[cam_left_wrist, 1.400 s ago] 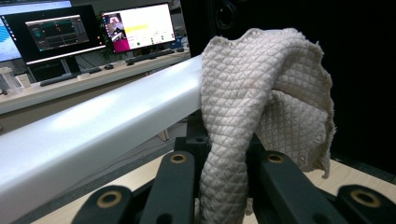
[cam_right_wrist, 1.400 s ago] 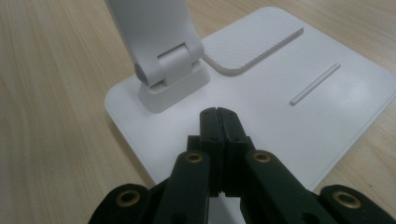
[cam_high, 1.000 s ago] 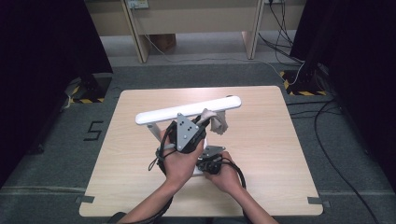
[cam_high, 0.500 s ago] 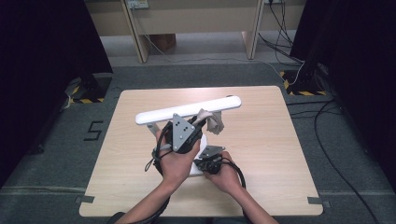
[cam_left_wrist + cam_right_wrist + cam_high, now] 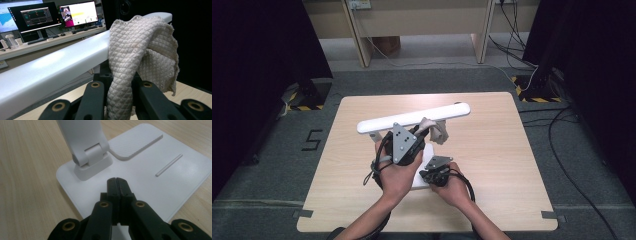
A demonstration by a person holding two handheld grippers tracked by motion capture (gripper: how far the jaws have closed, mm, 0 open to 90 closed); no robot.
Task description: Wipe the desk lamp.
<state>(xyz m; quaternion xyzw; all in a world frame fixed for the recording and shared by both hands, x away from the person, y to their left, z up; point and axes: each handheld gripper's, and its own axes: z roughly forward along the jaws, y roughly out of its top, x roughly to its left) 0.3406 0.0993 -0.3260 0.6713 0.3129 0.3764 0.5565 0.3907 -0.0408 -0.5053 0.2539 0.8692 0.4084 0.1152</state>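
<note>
A white desk lamp stands on the table, its long bar head (image 5: pixel 412 117) running across over its flat white base (image 5: pixel 429 154). My left gripper (image 5: pixel 424 131) is shut on a beige quilted cloth (image 5: pixel 438 130). In the left gripper view the cloth (image 5: pixel 142 47) drapes over the bar (image 5: pixel 62 65) and runs down between the jaws of that gripper (image 5: pixel 120 86). My right gripper (image 5: pixel 428 172) is shut with nothing in it. Its tips (image 5: pixel 116 182) are over the base (image 5: pixel 160 180), just in front of the lamp arm's hinge (image 5: pixel 91 160); contact with the base cannot be told.
The light wooden table (image 5: pixel 497 155) has bare room to the right and left of the lamp. Black cables trail from both grippers over the near part of the table. Beyond the far edge are grey floor and desk legs.
My left gripper and the cloth have shifted slightly to the left along the lamp bar. The right gripper has stayed where it was on the base side.
</note>
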